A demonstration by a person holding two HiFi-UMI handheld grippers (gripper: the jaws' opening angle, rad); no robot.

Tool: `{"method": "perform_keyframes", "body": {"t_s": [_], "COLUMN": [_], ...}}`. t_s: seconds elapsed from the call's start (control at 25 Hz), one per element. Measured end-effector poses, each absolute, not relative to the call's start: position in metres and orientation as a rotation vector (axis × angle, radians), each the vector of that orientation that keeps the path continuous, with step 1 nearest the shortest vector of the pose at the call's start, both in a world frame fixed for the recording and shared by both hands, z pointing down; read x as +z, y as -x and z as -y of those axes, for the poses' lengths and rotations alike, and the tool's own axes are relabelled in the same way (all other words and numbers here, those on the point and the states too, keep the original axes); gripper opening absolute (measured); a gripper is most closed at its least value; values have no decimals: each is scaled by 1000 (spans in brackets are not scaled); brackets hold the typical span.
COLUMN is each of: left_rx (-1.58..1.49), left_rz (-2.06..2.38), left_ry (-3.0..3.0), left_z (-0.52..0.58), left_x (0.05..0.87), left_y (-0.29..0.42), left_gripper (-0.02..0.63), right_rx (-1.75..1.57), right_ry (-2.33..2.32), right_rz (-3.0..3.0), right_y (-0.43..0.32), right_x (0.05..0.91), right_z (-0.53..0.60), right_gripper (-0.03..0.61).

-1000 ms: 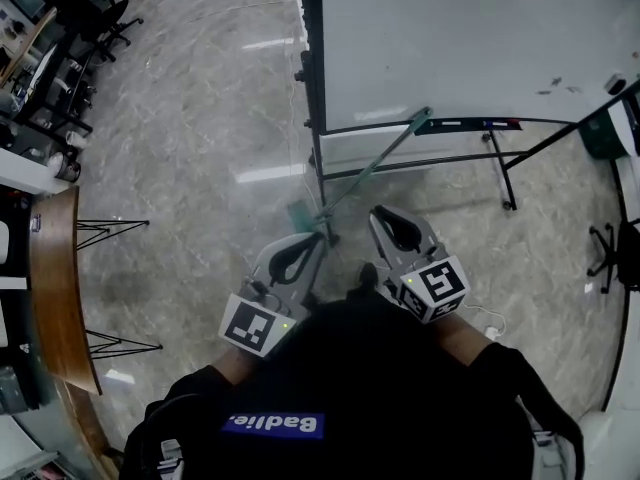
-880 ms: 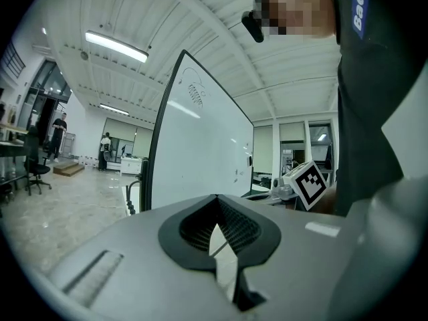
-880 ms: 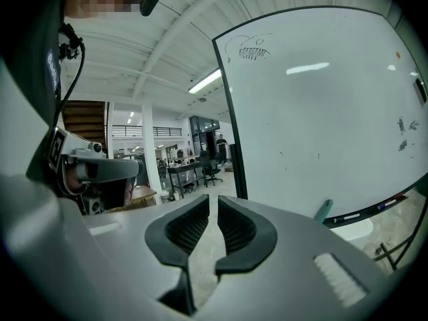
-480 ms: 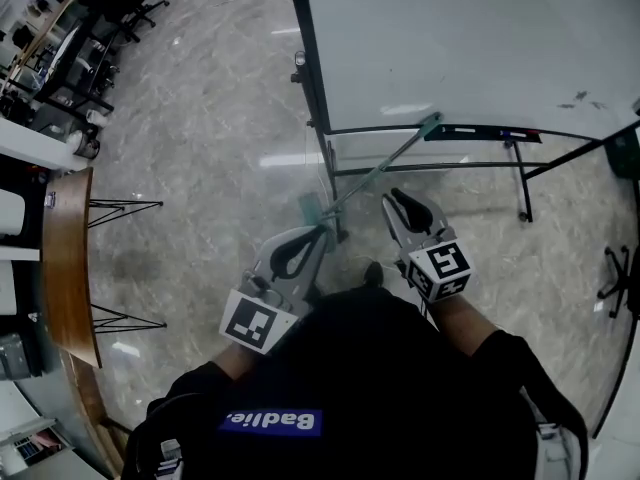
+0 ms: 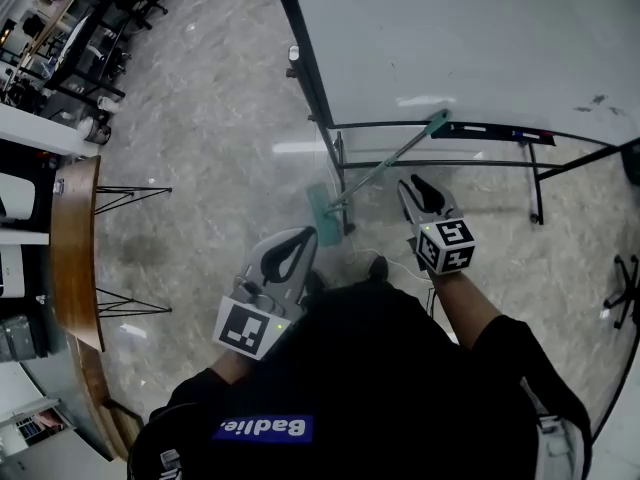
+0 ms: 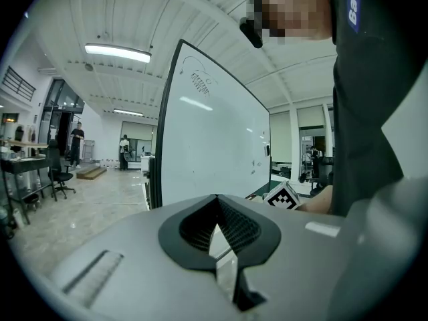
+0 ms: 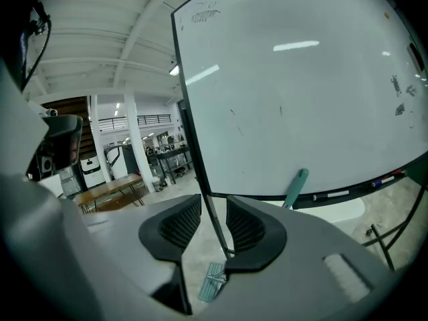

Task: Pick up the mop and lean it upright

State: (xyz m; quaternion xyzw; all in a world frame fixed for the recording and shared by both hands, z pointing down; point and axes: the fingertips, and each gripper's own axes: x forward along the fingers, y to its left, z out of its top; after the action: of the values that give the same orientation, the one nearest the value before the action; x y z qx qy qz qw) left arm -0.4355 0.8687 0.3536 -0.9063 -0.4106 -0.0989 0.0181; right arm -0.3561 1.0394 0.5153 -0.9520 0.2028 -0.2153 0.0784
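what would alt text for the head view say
A teal mop leans against a whiteboard, its head on the floor. Seen from above, a person in black holds two grippers just short of it: the left gripper shut, the right gripper with jaws opening and nothing between them.

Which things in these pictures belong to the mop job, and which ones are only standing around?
Belong to the job:
- mop, leaning against the whiteboard
- right gripper, jaws opening, nothing between them
- left gripper, shut and empty

Only standing around:
- wooden table
- markers on the board's tray
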Motion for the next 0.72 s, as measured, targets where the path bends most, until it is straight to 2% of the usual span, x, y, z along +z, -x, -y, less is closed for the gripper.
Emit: {"method": "perform_keyframes", "body": {"t_s": [0.72], "left_rx": [-392], "left_rz": [1043], "left_ry": [2867], "left_z": [-842], "left_x": [361], "left_y": [439], "left_gripper": [20], "right_rx": [-893], "right_ry": [2779], "right_rz": [-394], "right_y": [294], "right_x": [620], "right_z": [-1111], "right_gripper": [178]}}
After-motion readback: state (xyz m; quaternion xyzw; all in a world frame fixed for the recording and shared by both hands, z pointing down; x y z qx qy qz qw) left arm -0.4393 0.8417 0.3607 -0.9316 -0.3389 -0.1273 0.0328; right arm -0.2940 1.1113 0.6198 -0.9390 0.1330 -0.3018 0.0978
